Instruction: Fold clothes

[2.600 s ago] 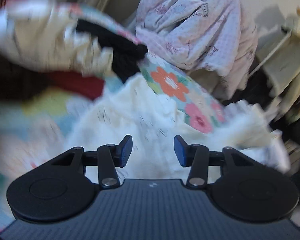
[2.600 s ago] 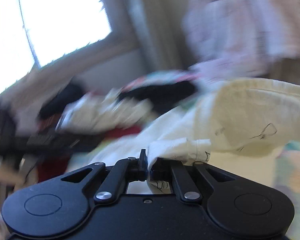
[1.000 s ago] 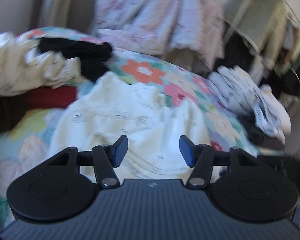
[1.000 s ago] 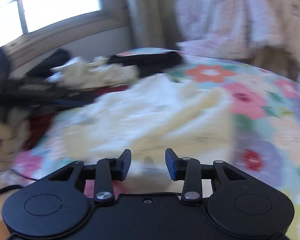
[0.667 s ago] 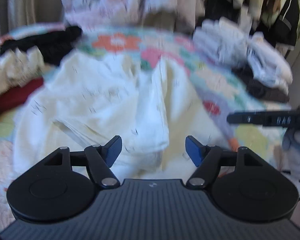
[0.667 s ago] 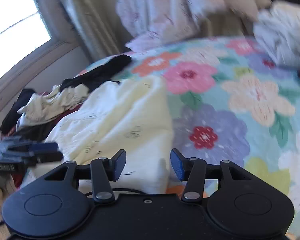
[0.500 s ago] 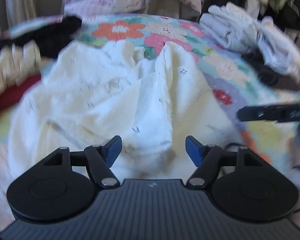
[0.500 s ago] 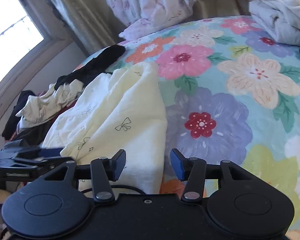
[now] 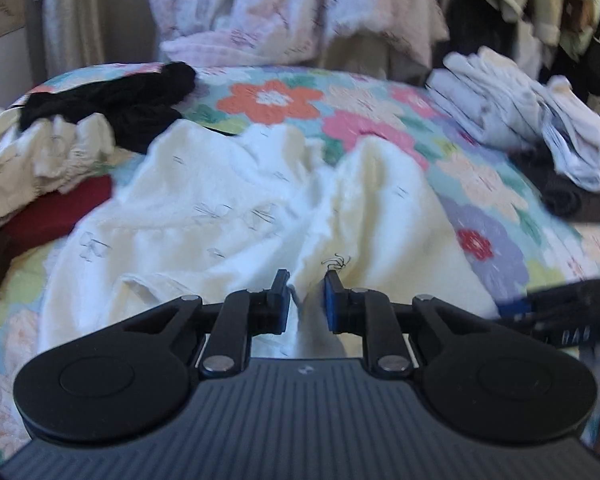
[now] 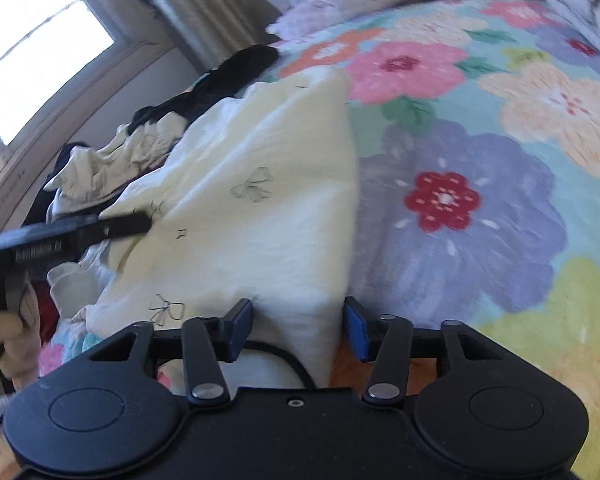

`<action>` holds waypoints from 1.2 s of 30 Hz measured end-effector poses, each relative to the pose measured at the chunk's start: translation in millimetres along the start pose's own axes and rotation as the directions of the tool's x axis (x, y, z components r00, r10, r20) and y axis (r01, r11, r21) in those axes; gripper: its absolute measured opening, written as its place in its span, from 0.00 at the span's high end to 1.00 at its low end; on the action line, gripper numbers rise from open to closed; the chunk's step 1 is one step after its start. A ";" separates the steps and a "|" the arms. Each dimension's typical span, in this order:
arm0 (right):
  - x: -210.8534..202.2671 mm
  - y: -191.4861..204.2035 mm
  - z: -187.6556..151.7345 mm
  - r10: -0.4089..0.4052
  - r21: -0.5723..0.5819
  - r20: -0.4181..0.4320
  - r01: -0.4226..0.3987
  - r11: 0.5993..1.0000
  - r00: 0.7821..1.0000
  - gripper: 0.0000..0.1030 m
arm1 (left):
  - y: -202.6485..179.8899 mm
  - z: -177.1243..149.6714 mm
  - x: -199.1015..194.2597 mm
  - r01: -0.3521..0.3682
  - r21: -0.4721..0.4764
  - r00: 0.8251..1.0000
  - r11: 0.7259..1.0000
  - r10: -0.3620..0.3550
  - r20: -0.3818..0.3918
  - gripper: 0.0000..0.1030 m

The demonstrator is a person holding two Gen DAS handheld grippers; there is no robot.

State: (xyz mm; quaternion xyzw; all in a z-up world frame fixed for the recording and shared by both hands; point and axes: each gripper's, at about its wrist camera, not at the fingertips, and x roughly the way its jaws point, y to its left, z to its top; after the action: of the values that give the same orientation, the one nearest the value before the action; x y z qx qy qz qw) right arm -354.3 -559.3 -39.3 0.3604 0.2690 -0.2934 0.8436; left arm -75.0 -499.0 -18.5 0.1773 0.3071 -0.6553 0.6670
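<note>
Left wrist: left gripper (image 9: 306,294) closing on cream garment (image 9: 228,216), centre frame, over floral bedspread (image 9: 480,184); window (image 10: 32,60) upper left; right gripper (image 10: 298,326) closing, fabric edge between.

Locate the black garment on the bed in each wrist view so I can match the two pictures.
Left wrist: black garment, upper left, beyond the cream garment.
Right wrist: black garment, upper middle-left, near the window side.
Shared landmark: the orange flower on the bedspread beside it.
</note>
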 end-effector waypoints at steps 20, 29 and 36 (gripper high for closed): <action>-0.1 -8.5 -6.4 0.012 0.029 0.006 -0.012 1.000 1.000 0.91 | 93.7 75.0 39.8 -0.293 0.006 0.949 0.956 0.290 0.124 0.64; -5.1 -2.7 -2.7 0.005 0.003 0.006 -0.005 1.000 1.000 0.80 | 117.8 8.8 -52.8 -0.196 -0.268 0.974 0.943 0.220 0.060 0.35; -17.8 27.8 -15.2 -0.109 -0.134 -0.012 0.107 0.985 0.994 0.62 | 107.5 -16.6 -63.9 -0.065 -0.386 0.998 0.920 0.067 -0.010 0.27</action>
State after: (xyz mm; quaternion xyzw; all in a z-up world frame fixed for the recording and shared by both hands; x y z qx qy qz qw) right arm -350.9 -526.4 -24.0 0.2909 0.3153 -0.3166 0.8460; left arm 30.7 -431.1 -7.8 0.0517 0.4229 -0.5595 0.7110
